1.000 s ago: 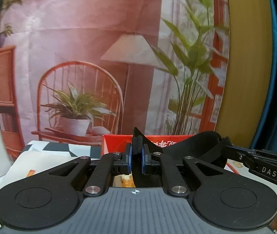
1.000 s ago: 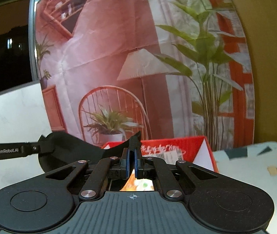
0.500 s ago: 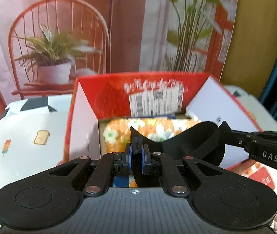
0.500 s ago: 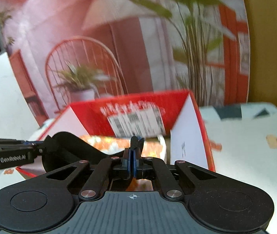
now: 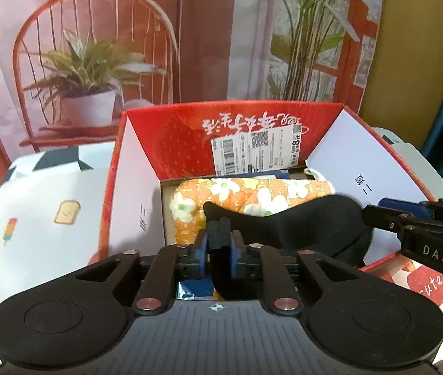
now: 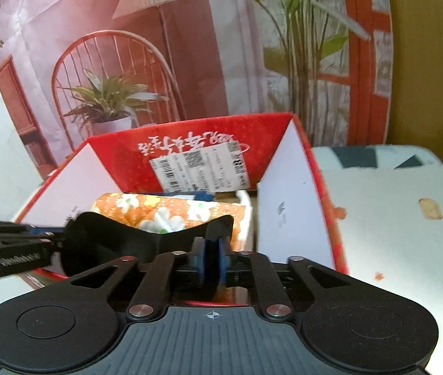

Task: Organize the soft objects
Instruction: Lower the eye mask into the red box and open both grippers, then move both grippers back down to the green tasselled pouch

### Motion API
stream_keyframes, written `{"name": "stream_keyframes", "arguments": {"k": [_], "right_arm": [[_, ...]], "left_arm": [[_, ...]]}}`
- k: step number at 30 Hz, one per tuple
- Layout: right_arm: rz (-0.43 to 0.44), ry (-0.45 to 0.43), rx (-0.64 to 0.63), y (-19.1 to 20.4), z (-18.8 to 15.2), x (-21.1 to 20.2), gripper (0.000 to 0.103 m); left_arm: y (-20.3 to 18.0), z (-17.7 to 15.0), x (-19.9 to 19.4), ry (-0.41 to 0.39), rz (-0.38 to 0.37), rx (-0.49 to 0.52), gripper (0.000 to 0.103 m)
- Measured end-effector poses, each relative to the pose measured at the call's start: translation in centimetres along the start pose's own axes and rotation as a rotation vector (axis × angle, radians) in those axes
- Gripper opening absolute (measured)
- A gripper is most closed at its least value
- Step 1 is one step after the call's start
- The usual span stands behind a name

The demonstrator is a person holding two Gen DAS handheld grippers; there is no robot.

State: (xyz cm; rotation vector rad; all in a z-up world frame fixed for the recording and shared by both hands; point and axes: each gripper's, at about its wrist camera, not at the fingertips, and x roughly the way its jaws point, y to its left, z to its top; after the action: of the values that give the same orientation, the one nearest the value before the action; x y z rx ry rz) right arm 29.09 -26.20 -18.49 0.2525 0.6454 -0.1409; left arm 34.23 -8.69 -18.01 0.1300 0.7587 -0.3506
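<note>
The left gripper point(image 5: 218, 247) is being shown nearest the lens, its blue-padded jaws having just been opening, with one end of a black, soft, curved eye mask point(image 5: 287, 222) lying between them; whether the pads are pressing on it cannot be told. The right gripper point(image 6: 212, 261) is being shown the same way, its jaws having just been opening around the mask's other end, and its grip is equally unclear. The mask is being stretched between the two grippers, over the front part of an open red cardboard box with white inner flaps point(image 5: 134, 193). Just beyond and below the mask, an orange quilted fabric item printed with white flowers point(image 5: 252, 190) is lying inside the box. A white shipping label point(image 5: 257, 148) is being displayed on the far red wall. The box is resting on a white table cover with small cartoon prints point(image 5: 40, 218). Farthest back, a printed backdrop of a red chair and potted plants point(image 5: 96, 56) is hanging.

The step in hand appears to be the release of the mask into the box. The next move is judged to call for wider jaws and a clean lift away.
</note>
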Motion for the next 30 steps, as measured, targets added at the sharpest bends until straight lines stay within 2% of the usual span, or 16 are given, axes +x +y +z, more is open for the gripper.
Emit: {"name": "stream_keyframes", "arguments": {"k": [1, 3, 5, 12, 16, 23, 30], "right_arm": [[-0.026, -0.01, -0.027, 0.3, -0.1, -0.3, 0.021], [-0.048, -0.037, -0.059, 0.7, -0.3, -1.1, 0.024], [-0.045, -0.071, -0.068, 1.0, -0.5, -2.2, 0.031], [0.037, -0.2, -0.04, 1.6, -2.4, -7.2, 0.033], [0.089, -0.235, -0.032, 2.3, -4.6, -9.6, 0.034], [0.146, -0.206, -0.022, 3.6, -9.3, -11.9, 0.037], [0.141, -0.158, 0.004, 3.8, -14.1, -13.8, 0.037]], "left_arm": [[0.0, 0.0, -0.4, -0.008, -0.003, 0.007, 0.043], [0.0, -0.1, -1.7, -0.047, -0.002, 0.027, 0.051], [0.0, -0.2, -3.0, -0.079, 0.005, 0.046, 0.051], [0.3, -2.5, -8.1, -0.173, 0.009, 0.061, 0.051], [1.0, -4.9, -10.3, -0.187, -0.008, 0.007, 0.051], [1.9, -10.7, -12.3, -0.17, 0.017, -0.097, 0.05], [3.7, -15.6, -13.9, -0.149, 0.057, -0.243, 0.05]]}}
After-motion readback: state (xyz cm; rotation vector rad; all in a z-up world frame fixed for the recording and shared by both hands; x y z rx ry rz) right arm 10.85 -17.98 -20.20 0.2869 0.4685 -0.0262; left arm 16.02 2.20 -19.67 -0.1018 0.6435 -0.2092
